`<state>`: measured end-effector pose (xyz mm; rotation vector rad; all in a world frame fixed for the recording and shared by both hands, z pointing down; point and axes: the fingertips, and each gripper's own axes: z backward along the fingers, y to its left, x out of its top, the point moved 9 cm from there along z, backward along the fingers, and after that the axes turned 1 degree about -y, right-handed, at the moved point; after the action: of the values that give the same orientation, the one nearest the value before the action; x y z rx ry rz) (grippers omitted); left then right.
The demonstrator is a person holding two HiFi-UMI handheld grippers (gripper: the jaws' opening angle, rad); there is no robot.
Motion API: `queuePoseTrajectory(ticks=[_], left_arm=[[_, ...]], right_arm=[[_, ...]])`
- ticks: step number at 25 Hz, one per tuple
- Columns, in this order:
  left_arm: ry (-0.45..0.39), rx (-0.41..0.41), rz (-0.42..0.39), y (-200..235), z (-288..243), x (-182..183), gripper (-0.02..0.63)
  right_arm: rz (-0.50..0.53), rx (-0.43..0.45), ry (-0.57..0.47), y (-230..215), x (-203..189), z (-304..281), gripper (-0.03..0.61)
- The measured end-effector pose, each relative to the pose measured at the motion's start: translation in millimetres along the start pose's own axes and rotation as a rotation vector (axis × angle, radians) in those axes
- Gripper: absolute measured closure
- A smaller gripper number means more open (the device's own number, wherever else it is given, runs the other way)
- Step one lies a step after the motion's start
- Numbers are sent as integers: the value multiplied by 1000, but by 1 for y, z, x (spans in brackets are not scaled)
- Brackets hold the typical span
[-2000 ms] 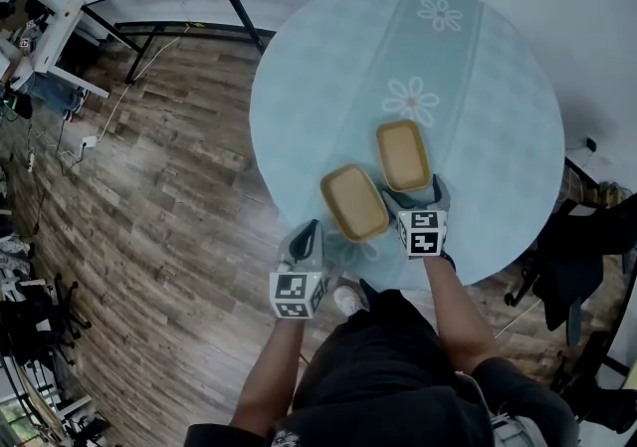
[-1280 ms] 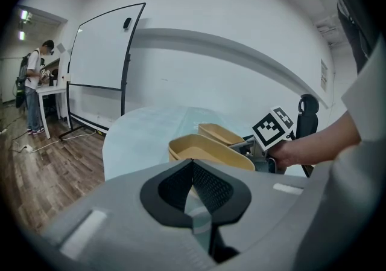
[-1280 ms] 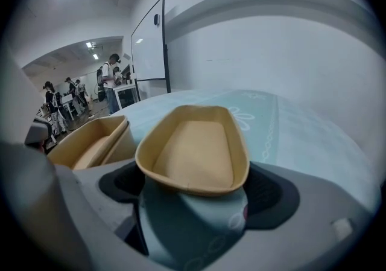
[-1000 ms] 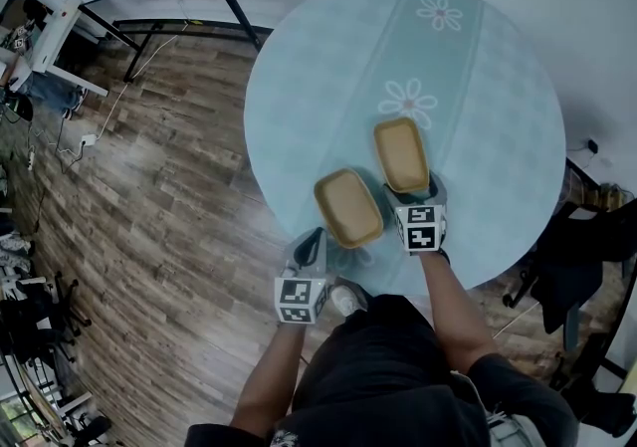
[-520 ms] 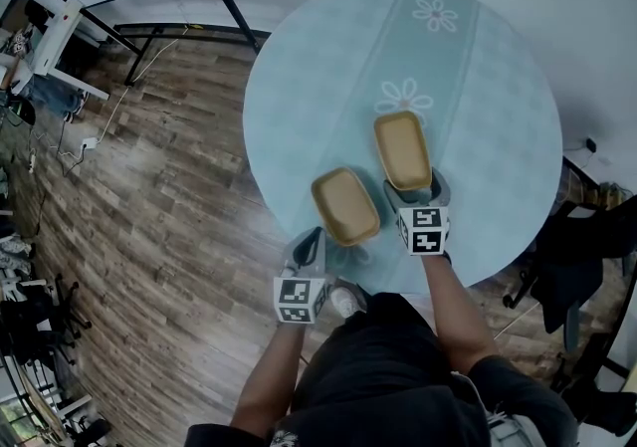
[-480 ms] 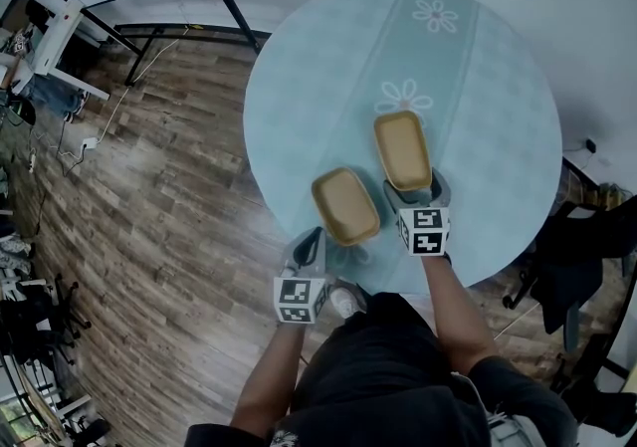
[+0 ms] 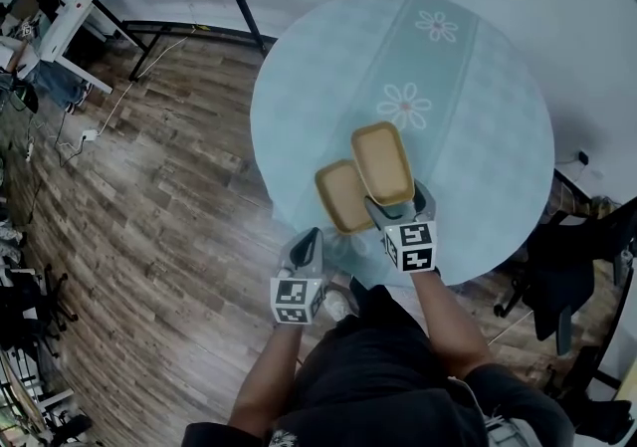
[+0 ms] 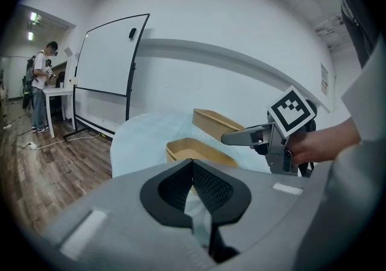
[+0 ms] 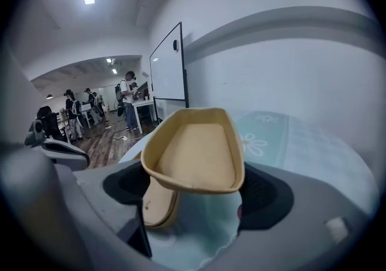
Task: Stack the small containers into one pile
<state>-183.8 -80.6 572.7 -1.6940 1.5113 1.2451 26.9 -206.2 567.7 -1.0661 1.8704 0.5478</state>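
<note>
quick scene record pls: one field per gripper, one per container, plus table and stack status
left gripper: jaws together, nothing between them, by the table's near edge
right gripper: jaws shut on the held container's near end
held container: tan, empty, raised off the table, partly overlapping the other container in the head view
other container: tan, empty, resting on the table
table: round, pale blue cloth with flower prints
stack: not yet made
</note>
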Motion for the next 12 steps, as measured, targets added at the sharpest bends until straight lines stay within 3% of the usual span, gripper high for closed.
queuePoseTrajectory(ticks=[12], left_arm=[[-19,76,21,8,64,-26,620]], right_arm=[[89,88,31,67,-11,12,120]])
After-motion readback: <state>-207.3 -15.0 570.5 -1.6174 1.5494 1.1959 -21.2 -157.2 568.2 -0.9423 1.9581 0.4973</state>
